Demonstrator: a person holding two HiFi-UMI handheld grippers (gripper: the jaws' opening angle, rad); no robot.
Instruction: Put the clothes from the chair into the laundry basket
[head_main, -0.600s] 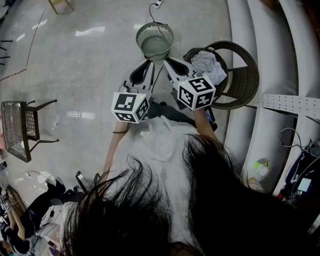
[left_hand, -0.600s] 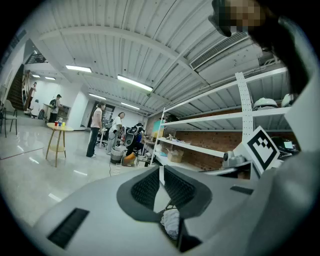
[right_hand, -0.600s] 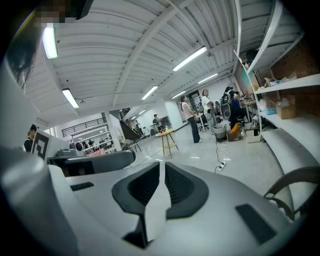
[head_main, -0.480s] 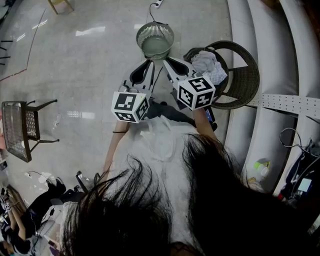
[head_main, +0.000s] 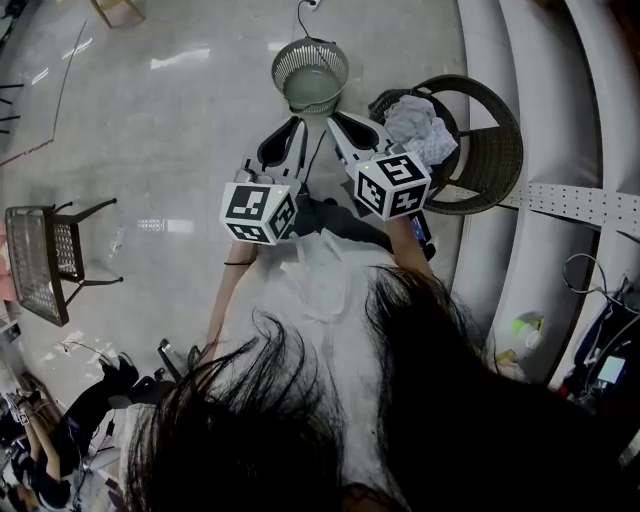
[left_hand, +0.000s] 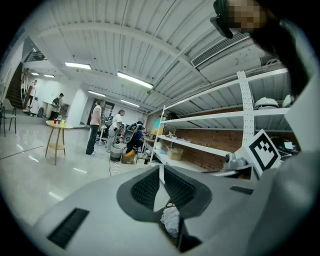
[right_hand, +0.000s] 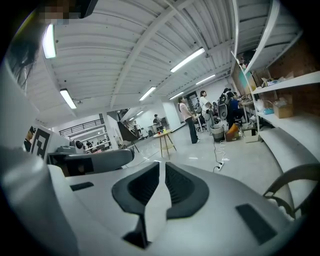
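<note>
the task looks barely started, or at most partly done; a pile of pale clothes (head_main: 420, 125) lies on the seat of the wicker chair (head_main: 497, 150), just to the right of the right gripper (head_main: 337, 120) and a little ahead of its tips; nothing of that pile is in either gripper.

the right gripper is clenched on nothing; its own view shows the two dark pads drawn together with only bare floor beyond them; the left gripper (head_main: 297, 125) stands just beside it, tips close to the right one's, its pads likewise pressed nearly together and empty; a scrap of white cloth shows low in the slit under its pads, which i judge to be the pile seen beyond the gripper, not something gripped.

the laundry basket (head_main: 278, 72), round and mesh-walled, stands on the floor just ahead of both grippers' tips, roughly between them; something pale lies in its bottom, but whether that is a garment already dropped or the basket's own floor i cannot tell.

what is left, as i judge it: open a gripper, take the pile from the seat to the right, and carry it ahead into the basket.
</note>
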